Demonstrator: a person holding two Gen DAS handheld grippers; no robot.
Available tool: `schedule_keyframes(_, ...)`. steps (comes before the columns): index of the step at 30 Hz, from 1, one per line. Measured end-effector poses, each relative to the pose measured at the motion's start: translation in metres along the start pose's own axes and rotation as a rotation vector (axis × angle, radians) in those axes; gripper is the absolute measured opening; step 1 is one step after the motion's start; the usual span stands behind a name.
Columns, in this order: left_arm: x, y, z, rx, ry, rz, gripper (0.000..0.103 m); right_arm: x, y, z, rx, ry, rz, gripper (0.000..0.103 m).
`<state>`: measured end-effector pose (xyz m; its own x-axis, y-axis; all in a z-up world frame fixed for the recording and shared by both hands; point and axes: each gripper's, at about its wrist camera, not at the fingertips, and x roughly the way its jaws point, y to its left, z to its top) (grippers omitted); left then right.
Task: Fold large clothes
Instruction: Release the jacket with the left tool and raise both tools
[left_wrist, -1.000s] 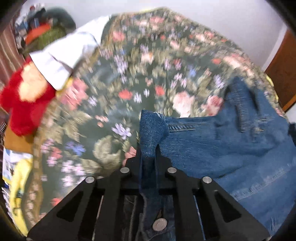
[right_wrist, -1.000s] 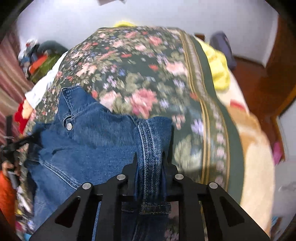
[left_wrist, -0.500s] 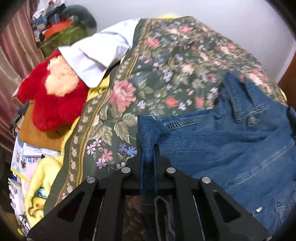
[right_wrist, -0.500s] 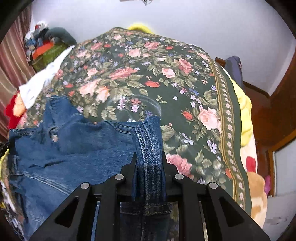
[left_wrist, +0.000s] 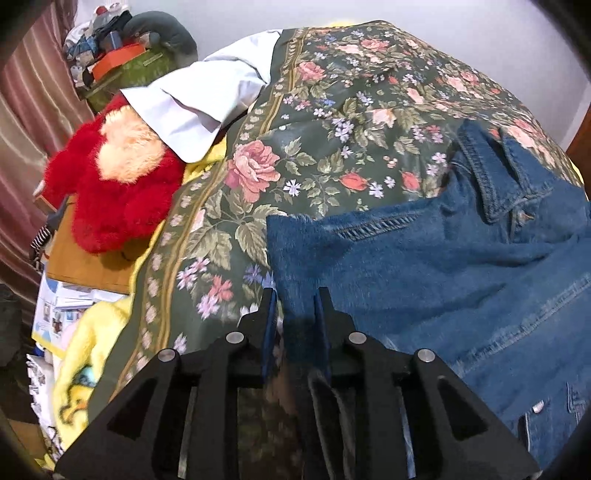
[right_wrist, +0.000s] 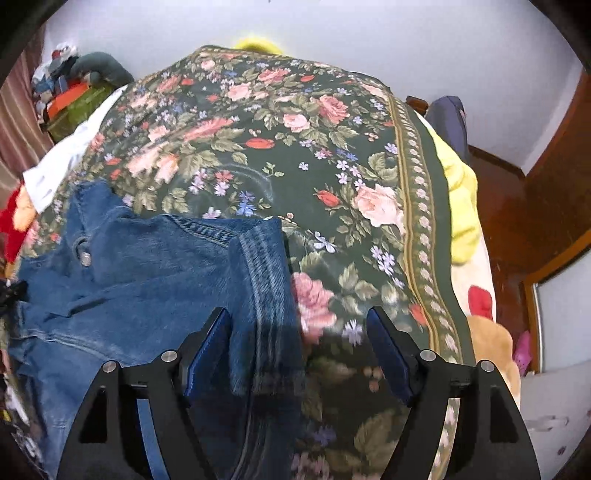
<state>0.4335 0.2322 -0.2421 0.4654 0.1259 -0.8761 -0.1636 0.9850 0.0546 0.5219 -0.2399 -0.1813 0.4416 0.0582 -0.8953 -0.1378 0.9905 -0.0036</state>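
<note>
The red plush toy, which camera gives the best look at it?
The left wrist view: the red plush toy lies in full at the left, beside the floral bedspread and partly under a white cloth. The right wrist view catches only a sliver of it at the left edge, too cropped to show its shape.

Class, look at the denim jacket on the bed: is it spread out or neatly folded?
Spread out, not neatly folded: the denim jacket lies across the floral bedspread, collar and button exposed.

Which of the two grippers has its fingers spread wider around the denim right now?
The right gripper: its fingers stand far apart, clear of the denim jacket edge between them. The left gripper has only begun opening, with a narrow gap around the cloth.
</note>
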Motion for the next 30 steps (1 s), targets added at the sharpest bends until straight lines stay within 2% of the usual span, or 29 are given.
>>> schedule_keyframes(3, -0.026, -0.006, -0.005, 0.025, -0.024, 0.01, 0.021, -0.027, 0.001, -0.005, 0.018, -0.012, 0.042, 0.074)
schedule_keyframes(9, -0.1, -0.019, -0.014, 0.063, -0.125, -0.014, 0.023, -0.095, 0.018, -0.018, -0.014, -0.079, 0.097, 0.074)
schedule_keyframes(13, -0.153, -0.023, -0.022, 0.053, -0.217, -0.051, 0.042, -0.144, 0.032, -0.034, -0.058, -0.143, 0.121, 0.075)
schedule_keyframes(16, -0.187, -0.027, -0.032, 0.056, -0.273, -0.07, 0.049, -0.174, 0.041, -0.05, -0.083, -0.183, 0.141, 0.076)
schedule_keyframes(20, -0.215, -0.028, -0.053, 0.055, -0.316, -0.078, 0.067, -0.203, 0.05, -0.074, -0.105, -0.216, 0.159, 0.079)
schedule_keyframes(23, -0.223, -0.027, -0.07, 0.046, -0.315, -0.082, 0.082, -0.214, 0.052, -0.094, -0.106, -0.224, 0.173, 0.081)
schedule_keyframes(27, -0.216, -0.022, -0.098, 0.026, -0.271, -0.095, 0.083, -0.216, 0.045, -0.124, -0.072, -0.195, 0.193, 0.081)
schedule_keyframes(30, -0.195, -0.015, -0.122, -0.008, -0.19, -0.116, 0.083, -0.207, 0.036, -0.144, -0.025, -0.147, 0.207, 0.082)
